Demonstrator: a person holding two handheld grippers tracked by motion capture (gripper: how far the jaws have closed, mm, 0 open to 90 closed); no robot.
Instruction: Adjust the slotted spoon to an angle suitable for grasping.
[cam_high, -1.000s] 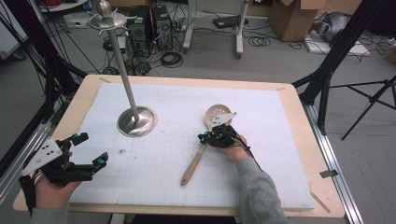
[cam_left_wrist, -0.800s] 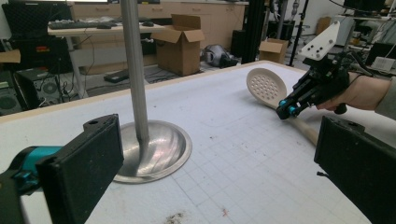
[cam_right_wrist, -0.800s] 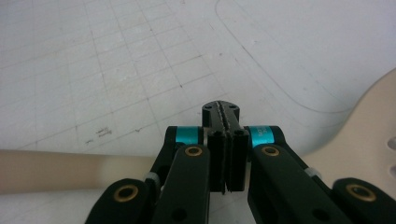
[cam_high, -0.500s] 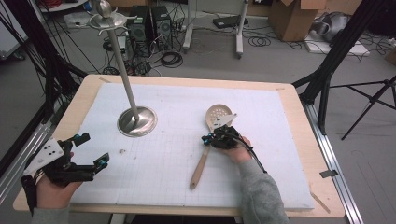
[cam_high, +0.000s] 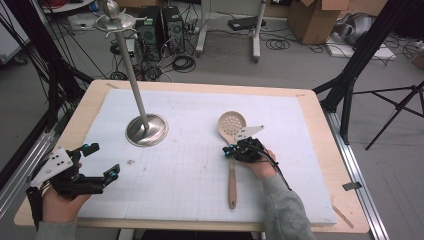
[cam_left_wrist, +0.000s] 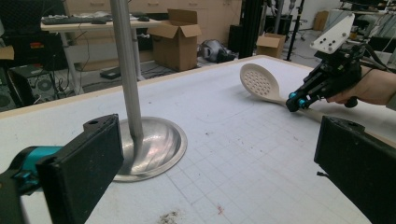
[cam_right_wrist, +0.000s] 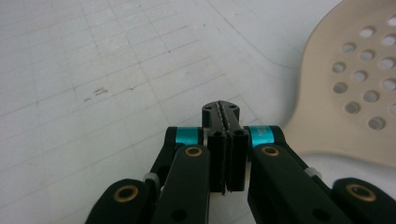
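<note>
Slotted spoon (cam_high: 232, 146) flat on mat, just beside closed right gripper (cam_high: 231, 150) fingers

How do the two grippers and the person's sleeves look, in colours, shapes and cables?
Both the left gripper and the right gripper are black linkages with turquoise joint caps; the right gripper view adds brass-coloured pins. Each carries a pale grey three-cornered plate with small holes. A black cable trails from the right one. The sleeves are grey.

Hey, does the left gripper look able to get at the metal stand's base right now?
Probably yes. The left gripper is open and faces the stand's base across bare white mat, with nothing between them; the slotted spoon lies off by the right gripper.
</note>
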